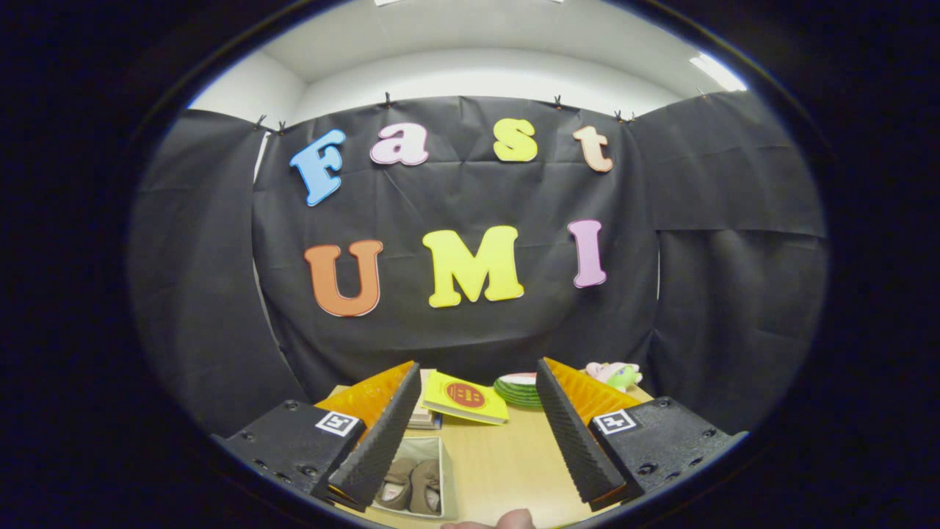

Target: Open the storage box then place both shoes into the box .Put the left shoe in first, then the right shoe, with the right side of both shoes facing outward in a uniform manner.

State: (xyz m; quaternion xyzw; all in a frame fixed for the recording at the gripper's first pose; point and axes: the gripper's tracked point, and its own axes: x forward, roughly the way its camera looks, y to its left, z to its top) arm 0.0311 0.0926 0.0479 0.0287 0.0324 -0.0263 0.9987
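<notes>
Tongs spread wide apart, gripping nothing, held above the surface, a light wood top. Storage box sits on the surface down by the left finger, partly hidden behind it; pale walls, top open. Two brown shoes lie side by side inside the box, pale insoles showing; cannot tell which way their sides face. Beyond the fingers, a yellow booklet with a red round mark leans on a stack of books. Right of it, near the right finger, a stack of green plates. Further right, a small pink and green plush toy at the far edge. A fingertip of a person shows at the near edge of the surface, between the fingers.
</notes>
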